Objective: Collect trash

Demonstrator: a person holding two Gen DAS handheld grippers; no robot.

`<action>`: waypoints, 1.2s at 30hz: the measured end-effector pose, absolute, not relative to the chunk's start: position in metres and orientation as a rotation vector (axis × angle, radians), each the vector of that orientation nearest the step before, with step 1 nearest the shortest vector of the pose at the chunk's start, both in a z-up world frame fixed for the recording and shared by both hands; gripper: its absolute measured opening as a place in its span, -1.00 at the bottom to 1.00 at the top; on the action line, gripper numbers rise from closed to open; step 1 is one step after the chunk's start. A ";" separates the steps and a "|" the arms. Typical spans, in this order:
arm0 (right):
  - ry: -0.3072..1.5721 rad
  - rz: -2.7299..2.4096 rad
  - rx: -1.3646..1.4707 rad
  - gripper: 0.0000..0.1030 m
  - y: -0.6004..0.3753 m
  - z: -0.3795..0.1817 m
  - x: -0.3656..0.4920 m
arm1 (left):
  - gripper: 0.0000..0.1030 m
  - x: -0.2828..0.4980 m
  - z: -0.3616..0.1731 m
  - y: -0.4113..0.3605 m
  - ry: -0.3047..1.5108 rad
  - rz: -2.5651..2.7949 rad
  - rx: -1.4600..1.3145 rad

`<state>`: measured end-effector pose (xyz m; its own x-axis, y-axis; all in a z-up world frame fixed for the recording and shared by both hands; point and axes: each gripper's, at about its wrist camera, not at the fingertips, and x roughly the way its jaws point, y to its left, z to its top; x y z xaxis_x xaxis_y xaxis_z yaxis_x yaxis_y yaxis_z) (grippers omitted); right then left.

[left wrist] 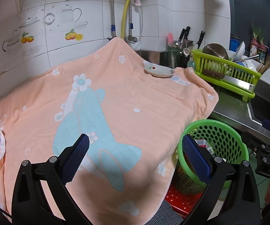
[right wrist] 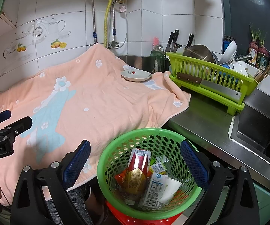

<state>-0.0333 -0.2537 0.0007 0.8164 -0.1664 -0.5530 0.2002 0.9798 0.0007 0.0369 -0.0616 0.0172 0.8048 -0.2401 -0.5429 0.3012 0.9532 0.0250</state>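
A round green perforated basket (right wrist: 116, 150) stands below the counter's front edge and holds trash: a red and gold bottle (right wrist: 137, 170), a white paper cup (right wrist: 170, 189), small cartons and wrappers. It also shows in the left wrist view (left wrist: 226, 140). My right gripper (right wrist: 135, 159) is open and empty, hovering over the basket. My left gripper (left wrist: 135, 150) is open and empty above the peach towel (left wrist: 116, 97), and appears at the left in the right wrist view (right wrist: 13, 120). No loose trash shows on the towel.
A small white saucer (right wrist: 135, 75) sits on the towel's far side. A lime dish rack (right wrist: 210, 82) with a cleaver, pot and bowls stands right of it. A steel sink (right wrist: 256, 129) lies at the right. A red crate (right wrist: 144, 219) is under the basket.
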 end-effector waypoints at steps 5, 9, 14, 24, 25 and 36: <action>0.581 -0.198 0.058 0.81 -0.254 0.002 -0.034 | 0.90 0.037 0.017 -0.061 0.564 -0.290 0.111; 0.579 -0.198 0.058 0.81 -0.253 0.003 -0.034 | 0.90 0.036 0.018 -0.061 0.562 -0.290 0.112; 0.579 -0.201 0.058 0.81 -0.253 0.003 -0.033 | 0.90 0.035 0.019 -0.061 0.560 -0.288 0.110; 0.573 -0.206 0.057 0.81 -0.254 0.006 -0.034 | 0.90 0.036 0.021 -0.060 0.557 -0.278 0.104; 0.572 -0.207 0.057 0.81 -0.253 0.006 -0.034 | 0.90 0.037 0.021 -0.060 0.558 -0.279 0.102; 0.572 -0.203 0.060 0.81 -0.253 0.005 -0.032 | 0.90 0.040 0.019 -0.056 0.563 -0.249 0.097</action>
<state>-0.0320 -0.2531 0.0045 0.8214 -0.1740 -0.5432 0.2071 0.9783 -0.0002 0.0397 -0.0556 0.0190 0.8167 -0.2074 -0.5385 0.2599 0.9654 0.0225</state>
